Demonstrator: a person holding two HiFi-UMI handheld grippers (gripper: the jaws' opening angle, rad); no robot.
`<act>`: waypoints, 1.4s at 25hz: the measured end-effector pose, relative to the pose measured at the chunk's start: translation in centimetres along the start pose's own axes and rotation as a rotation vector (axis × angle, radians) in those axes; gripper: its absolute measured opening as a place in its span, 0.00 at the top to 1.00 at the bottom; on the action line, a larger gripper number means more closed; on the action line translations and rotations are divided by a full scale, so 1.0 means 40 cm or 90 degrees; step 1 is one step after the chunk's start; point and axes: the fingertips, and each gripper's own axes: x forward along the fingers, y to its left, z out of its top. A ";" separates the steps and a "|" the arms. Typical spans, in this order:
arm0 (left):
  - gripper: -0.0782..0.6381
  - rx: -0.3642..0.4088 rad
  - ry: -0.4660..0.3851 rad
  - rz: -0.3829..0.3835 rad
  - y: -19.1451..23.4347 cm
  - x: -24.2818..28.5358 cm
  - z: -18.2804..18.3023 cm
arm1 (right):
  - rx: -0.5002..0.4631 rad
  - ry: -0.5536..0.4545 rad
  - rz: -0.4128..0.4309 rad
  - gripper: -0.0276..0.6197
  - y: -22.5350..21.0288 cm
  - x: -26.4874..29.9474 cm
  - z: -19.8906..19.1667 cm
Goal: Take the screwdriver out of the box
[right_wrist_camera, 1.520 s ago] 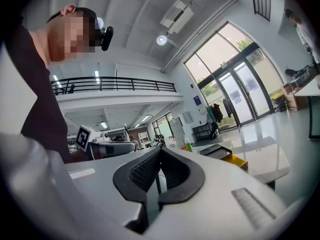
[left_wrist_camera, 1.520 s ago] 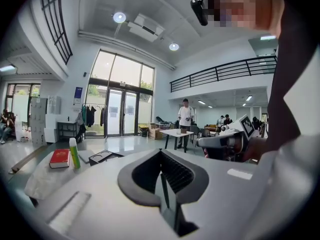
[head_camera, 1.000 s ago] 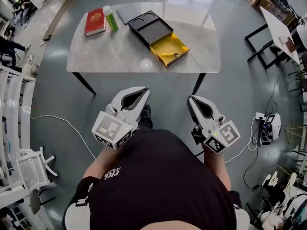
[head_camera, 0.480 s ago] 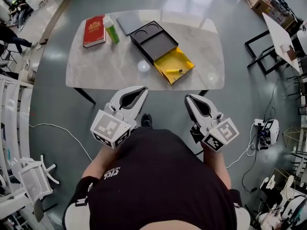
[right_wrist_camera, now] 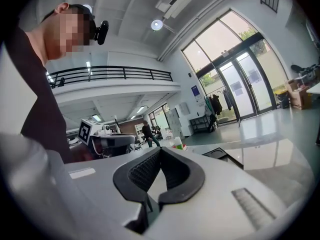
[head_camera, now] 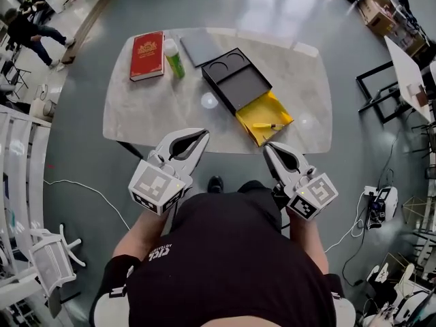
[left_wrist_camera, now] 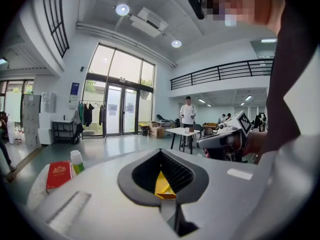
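Left gripper (head_camera: 204, 134), right gripper (head_camera: 267, 146): jaws together, empty; risk of shoving screwdriver (head_camera: 269, 125) or yellow box (head_camera: 255, 111) just ahead if unopened.

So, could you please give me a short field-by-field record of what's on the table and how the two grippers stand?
table: red book, green bottle, grey pad, black box
box state: yellow drawer pulled out, open
screwdriver: lying in the drawer, untouched
left gripper: jaws shut, empty, at the table's near edge
right gripper: jaws shut, empty, just short of the drawer
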 end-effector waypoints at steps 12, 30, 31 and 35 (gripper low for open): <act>0.89 -0.040 0.003 0.049 0.047 0.161 0.023 | -0.007 0.077 0.064 0.94 -0.177 0.070 0.018; 0.89 -0.086 0.002 0.187 0.050 0.383 0.012 | -0.074 0.238 0.239 0.94 -0.413 0.138 -0.027; 0.89 -0.091 0.004 0.188 0.055 0.386 0.001 | -0.083 0.252 0.245 0.94 -0.415 0.146 -0.040; 0.89 -0.111 0.007 0.187 0.086 0.396 -0.037 | -0.120 0.306 0.263 0.93 -0.420 0.187 -0.092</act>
